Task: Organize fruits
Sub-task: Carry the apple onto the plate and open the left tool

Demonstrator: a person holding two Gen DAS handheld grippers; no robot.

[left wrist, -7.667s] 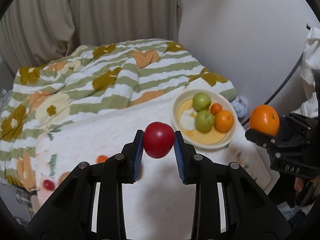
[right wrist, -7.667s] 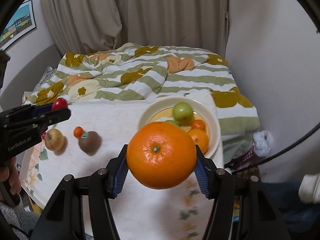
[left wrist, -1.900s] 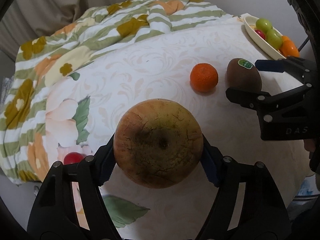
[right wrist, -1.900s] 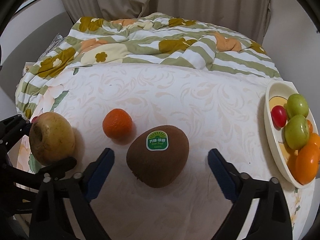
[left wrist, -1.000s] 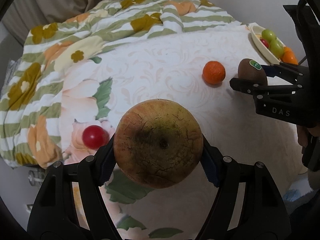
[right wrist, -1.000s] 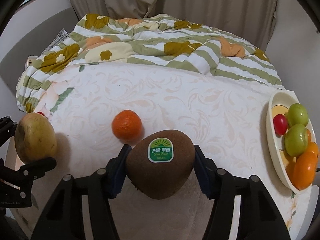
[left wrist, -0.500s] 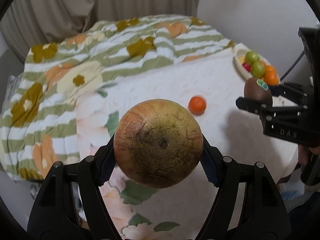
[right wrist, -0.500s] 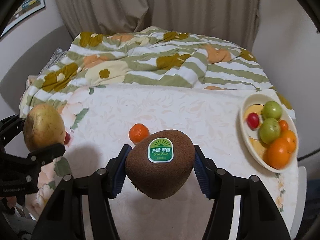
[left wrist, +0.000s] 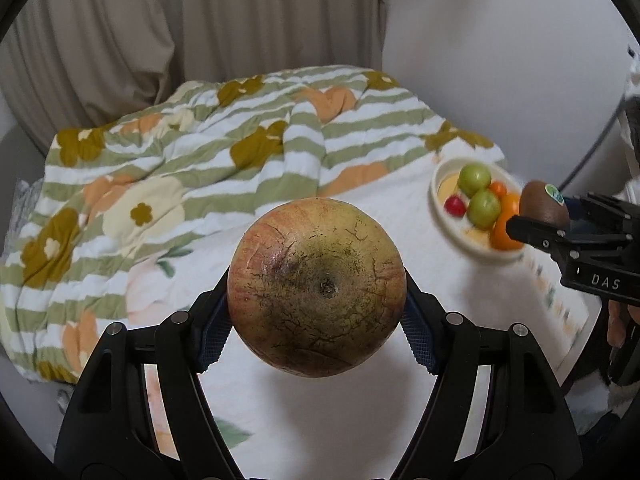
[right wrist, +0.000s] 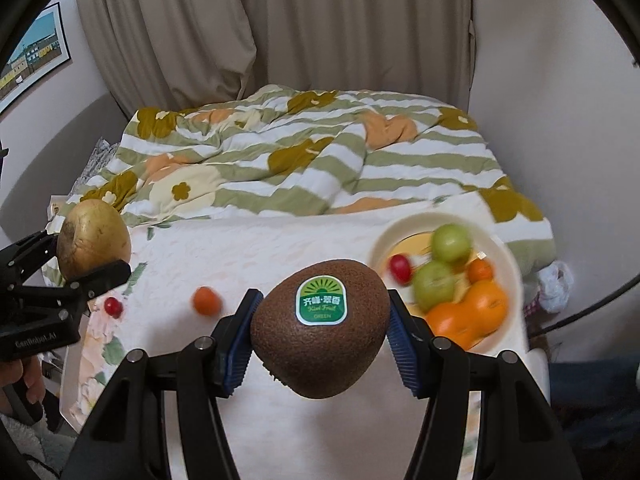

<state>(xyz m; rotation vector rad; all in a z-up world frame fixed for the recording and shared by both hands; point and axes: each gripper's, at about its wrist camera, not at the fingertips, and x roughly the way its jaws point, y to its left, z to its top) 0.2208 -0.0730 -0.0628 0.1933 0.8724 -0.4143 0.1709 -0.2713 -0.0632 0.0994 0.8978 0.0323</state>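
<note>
While both fruits hang in the air above the bench (right wrist: 304,240), the main risk lies at the plate (right wrist: 506,264) near the bench's right edge. It is already crowded with two green fruits (right wrist: 450,242), a small red one and oranges (right wrist: 466,312). The left claw (left wrist: 316,316) is clamped on a large cracked-skinned apple (left wrist: 316,296), the right claw (right wrist: 320,332) on a kiwi (right wrist: 320,320). Both are round and gripped only at their sides, so a loose squeeze could let one roll out. Set on the heap, either could knock a neighbour over the rim and off the bench. A small orange (right wrist: 206,300) and a cherry tomato (right wrist: 113,306) lie loose toward the left edge. The kiwi's sticker reads "Kiwi Fruit GREEN" under Chinese characters. One claw body shows "DAS", the other "GenRobot.AI".
</note>
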